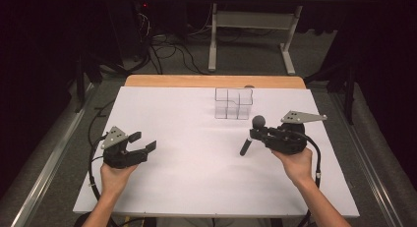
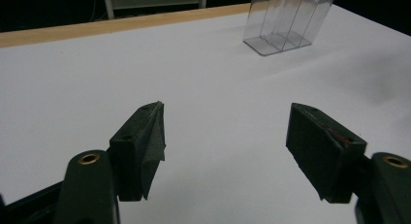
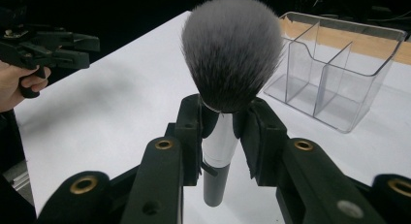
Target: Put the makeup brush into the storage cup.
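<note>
right gripper (image 3: pixel 225 132) clamps makeup brush (image 3: pixel 231 54) (bristles up); left gripper (image 2: pixel 225 141) agape

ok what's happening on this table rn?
A person holds tongs in each hand over a white table. The right tongs are shut on a makeup brush, gripping its ferrule, bristles up, handle hanging down. The left tongs are open with nothing between them. A clear divided organizer stands at the far side of the table, no brush in it yet.
</note>
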Demonstrator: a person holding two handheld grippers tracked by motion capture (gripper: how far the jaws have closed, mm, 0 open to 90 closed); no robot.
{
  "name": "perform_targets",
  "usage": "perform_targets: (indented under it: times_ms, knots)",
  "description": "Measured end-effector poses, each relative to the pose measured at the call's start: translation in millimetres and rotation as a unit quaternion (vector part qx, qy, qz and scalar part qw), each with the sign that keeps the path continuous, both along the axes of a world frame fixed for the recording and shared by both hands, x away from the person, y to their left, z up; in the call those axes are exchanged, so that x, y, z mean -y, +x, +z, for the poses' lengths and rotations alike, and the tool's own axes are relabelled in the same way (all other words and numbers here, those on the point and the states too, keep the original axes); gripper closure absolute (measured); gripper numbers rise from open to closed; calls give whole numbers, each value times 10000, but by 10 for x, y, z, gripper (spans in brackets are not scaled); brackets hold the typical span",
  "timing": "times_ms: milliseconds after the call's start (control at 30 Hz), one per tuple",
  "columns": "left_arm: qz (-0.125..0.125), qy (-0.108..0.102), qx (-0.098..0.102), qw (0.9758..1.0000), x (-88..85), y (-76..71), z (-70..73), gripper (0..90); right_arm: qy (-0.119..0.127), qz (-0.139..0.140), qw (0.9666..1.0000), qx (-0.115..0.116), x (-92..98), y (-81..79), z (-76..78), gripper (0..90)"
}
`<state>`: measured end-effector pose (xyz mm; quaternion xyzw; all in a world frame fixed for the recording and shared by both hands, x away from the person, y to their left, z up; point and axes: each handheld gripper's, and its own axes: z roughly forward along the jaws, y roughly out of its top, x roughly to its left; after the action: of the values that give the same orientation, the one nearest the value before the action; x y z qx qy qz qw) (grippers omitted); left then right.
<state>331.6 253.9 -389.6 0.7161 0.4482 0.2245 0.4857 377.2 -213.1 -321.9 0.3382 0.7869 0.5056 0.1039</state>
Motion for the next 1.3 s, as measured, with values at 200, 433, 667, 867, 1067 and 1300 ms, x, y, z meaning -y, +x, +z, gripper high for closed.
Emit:
perform_targets:
  times_ms: [200, 433, 667, 867, 1067, 1300]
  knots:
    - [161, -63, -25, 9998, -44, -14, -54, 303, -63, -50, 10000, 23, 18, 47, 103, 725]
    - [141, -20, -76, 9999, -45, -7, -90, 303, -102, -104, 9999, 35, 25, 73, 214, 725]
    - [177, -42, -54, 9998, -47, -6, -96, 300, -68, -121, 9998, 108, 38, 118, 314, 725]
    - [166, -65, -76, 9998, -34, 0, -103, 299, -102, -165, 9996, 192, 65, 143, 423, 724]
    - [165, -84, -96, 9998, -43, 11, -113, 298, -163, -201, 9995, 165, 53, 199, 450, 725]
    - [183, -96, -17, 9998, -48, -11, -102, 298, -249, -241, 9992, 200, 23, 270, 540, 725]
